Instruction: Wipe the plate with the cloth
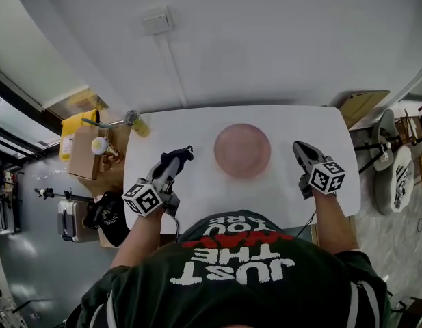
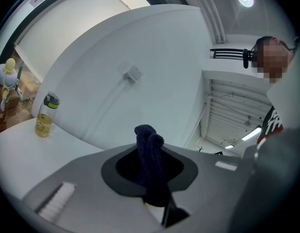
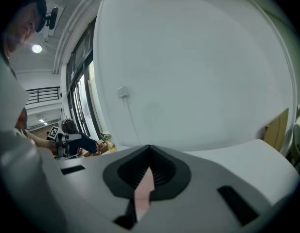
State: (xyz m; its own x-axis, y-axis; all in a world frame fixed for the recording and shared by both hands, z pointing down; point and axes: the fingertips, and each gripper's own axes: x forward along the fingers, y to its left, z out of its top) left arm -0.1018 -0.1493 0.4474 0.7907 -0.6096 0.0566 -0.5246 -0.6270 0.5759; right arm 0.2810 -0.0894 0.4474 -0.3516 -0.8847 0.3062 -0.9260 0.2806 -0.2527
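Left gripper (image 1: pixel 182 156): clamped on a dark cloth (image 2: pixel 150 163) that sticks up from between its jaws, above the table's left side.
Right gripper (image 1: pixel 299 147): jaws closed together, nothing gripped, over the table's right side.
Plate (image 1: pixel 242 149): pink, flat on the white table (image 1: pixel 282 198), between the two grippers, touched by neither.
Bottle (image 1: pixel 137 123): yellow, upright at the far left corner.
Wall: white, carrying a switch box (image 1: pixel 156 22).

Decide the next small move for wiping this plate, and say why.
Probably carry the left gripper rightward and down onto the pink plate: its jaws already grip the dark cloth, yet the cloth sits left of the plate, clear of it.
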